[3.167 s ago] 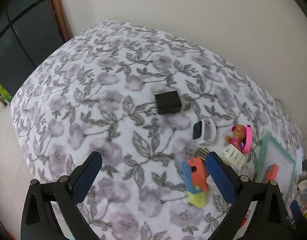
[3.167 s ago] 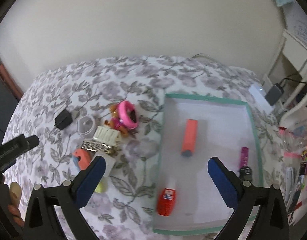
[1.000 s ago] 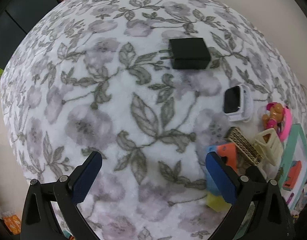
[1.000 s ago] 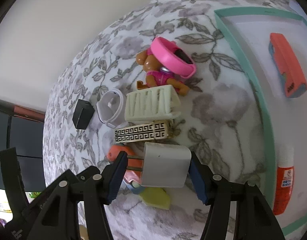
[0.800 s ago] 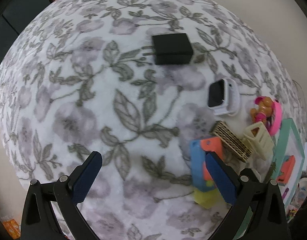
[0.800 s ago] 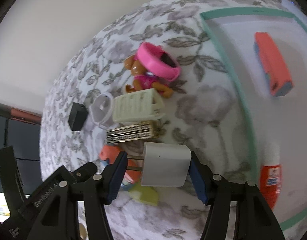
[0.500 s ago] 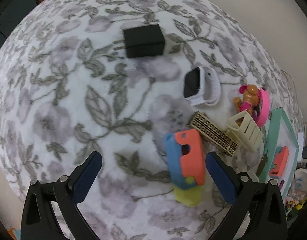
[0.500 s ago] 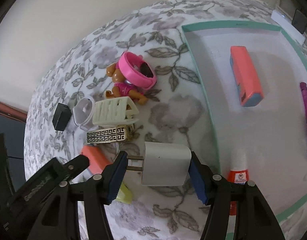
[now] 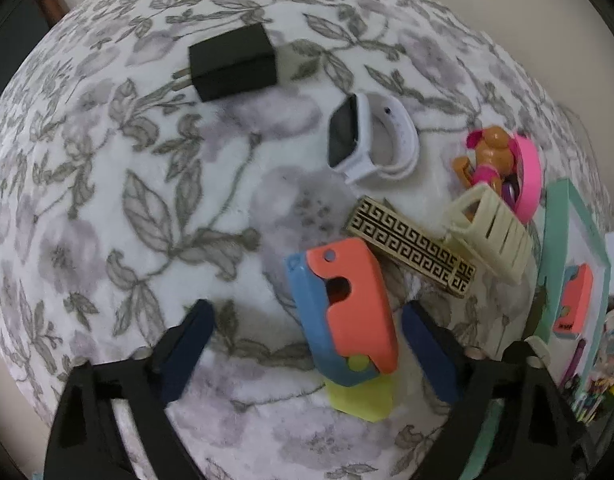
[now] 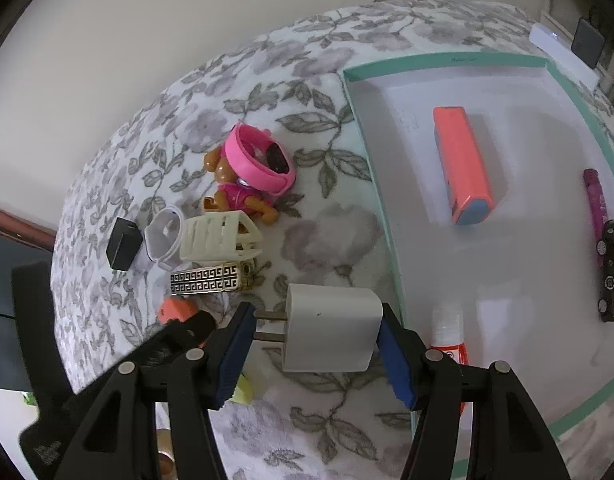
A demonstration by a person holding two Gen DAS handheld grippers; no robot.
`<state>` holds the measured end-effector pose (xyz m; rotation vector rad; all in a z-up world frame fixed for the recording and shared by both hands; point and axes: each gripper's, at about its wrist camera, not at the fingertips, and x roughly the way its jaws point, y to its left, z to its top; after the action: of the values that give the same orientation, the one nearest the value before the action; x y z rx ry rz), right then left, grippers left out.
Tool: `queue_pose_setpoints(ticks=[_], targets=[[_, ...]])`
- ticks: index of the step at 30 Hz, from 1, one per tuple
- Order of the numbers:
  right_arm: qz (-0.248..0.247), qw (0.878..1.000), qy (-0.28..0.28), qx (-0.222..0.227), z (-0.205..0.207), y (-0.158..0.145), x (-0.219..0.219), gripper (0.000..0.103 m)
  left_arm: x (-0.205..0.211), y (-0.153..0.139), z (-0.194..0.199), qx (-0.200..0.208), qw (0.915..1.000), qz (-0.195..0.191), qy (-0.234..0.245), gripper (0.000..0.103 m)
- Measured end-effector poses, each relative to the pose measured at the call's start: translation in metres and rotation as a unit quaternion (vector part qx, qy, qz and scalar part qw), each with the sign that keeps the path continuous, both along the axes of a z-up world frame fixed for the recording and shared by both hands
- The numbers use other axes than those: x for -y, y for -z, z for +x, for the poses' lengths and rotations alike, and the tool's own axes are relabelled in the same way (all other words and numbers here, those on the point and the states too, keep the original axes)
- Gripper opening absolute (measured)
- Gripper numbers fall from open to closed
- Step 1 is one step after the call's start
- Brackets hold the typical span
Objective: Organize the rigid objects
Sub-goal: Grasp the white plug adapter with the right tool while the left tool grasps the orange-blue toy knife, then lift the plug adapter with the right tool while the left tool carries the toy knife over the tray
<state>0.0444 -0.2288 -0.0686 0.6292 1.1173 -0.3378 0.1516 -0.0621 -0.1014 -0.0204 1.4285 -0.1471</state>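
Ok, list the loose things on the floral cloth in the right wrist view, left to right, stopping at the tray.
Black charger → white smartwatch → cream toy basket → pink band → white charger held in the right hand-held gripper → teal tray.

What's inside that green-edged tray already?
In the tray: an orange block, a purple pen, a black toy car and a red-and-white bottle, its lower part hidden behind the hand-held gripper.
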Motion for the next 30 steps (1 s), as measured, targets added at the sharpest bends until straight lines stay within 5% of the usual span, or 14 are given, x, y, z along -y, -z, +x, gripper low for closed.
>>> queue_pose_setpoints(ticks=[11, 21, 30], targets=[[0.012, 1.000, 0.006, -0.002, -0.001, 0.002, 0.003, 0.063, 0.031, -0.001, -0.018, 0.038, 0.9959, 0.061, 0.054, 0.084], [0.011, 1.000, 0.002, -0.004, 0.000, 0.003, 0.000, 0.063, 0.028, -0.009, -0.019, 0.022, 0.9967, 0.043, 0.066, 0.049], [0.012, 1.000, -0.012, -0.008, 0.003, 0.005, -0.004, 0.063, 0.028, -0.011, -0.018, 0.034, 0.9949, 0.059, 0.075, 0.044]])
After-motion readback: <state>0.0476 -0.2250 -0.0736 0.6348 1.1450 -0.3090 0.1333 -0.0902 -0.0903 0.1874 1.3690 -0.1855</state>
